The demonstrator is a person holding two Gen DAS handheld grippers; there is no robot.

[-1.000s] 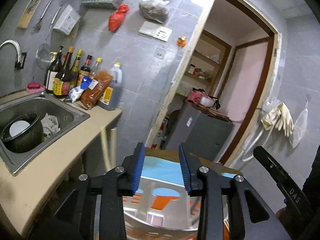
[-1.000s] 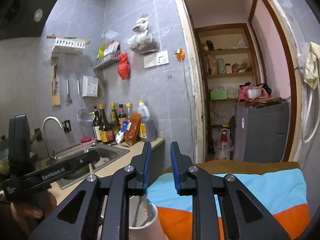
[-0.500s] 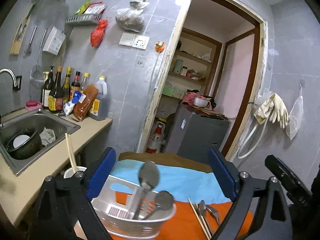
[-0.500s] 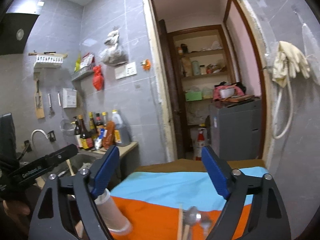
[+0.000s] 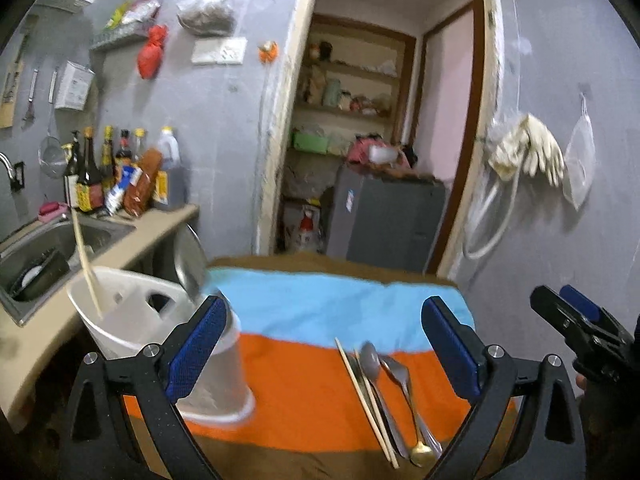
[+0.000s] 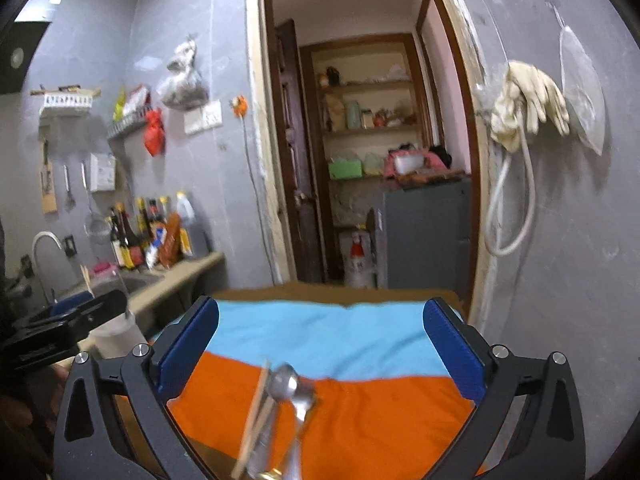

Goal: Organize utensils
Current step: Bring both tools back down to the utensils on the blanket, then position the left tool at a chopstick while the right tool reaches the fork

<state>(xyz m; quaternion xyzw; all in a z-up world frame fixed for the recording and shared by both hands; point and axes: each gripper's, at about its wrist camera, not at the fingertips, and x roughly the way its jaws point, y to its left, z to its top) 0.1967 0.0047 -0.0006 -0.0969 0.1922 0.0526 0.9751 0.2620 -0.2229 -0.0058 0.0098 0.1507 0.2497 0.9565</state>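
White holder (image 5: 132, 320) with one chopstick (image 5: 86, 262)

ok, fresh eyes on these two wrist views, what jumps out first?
The orange-and-blue cloth fills the foreground, with a bundle of spoons and chopsticks lying on its right part. At its left end stands a white holder with one chopstick leaning out. Both grippers, left and right, frame the cloth with jaws wide open and empty.
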